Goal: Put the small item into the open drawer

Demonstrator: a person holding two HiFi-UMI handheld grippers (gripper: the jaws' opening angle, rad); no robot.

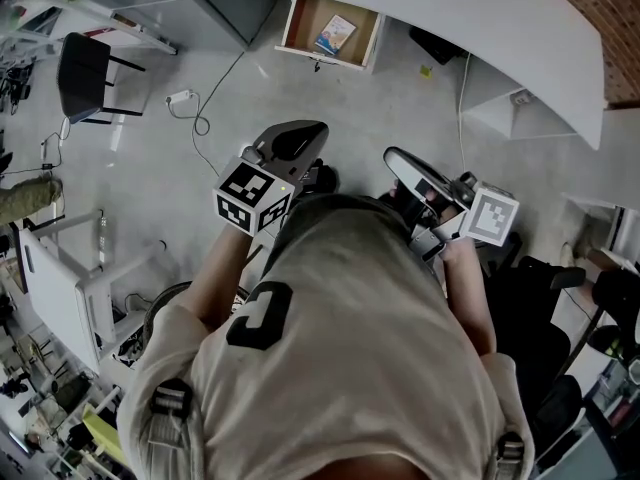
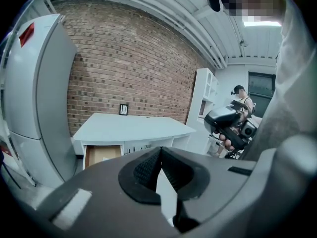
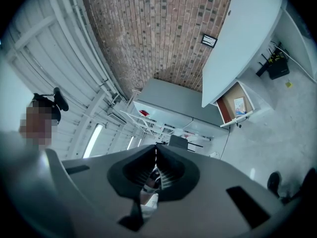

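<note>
A person stands on the concrete floor (image 1: 300, 93) facing an open drawer (image 1: 305, 23) beneath a white desk surface (image 1: 480, 38), with a gripper in each hand held close to the chest. The small item, a blue-and-white card (image 1: 335, 34), lies flat near the middle of the drawer. Its long axis runs roughly from the drawer's front to its back, at a slight tilt. Seen from the drawer, both grippers sit well back across bare floor. The left gripper (image 2: 159, 158) points toward the drawer and is marginally the nearer, while the right gripper (image 3: 155, 162) sits a little farther from the drawer's front. Both have their jaws pressed together. The left holds nothing, and a pale patch in the slit below the right's pads cannot be identified. With the card already inside, the job looks finished, and any further reach would go straight ahead to the drawer.
</note>
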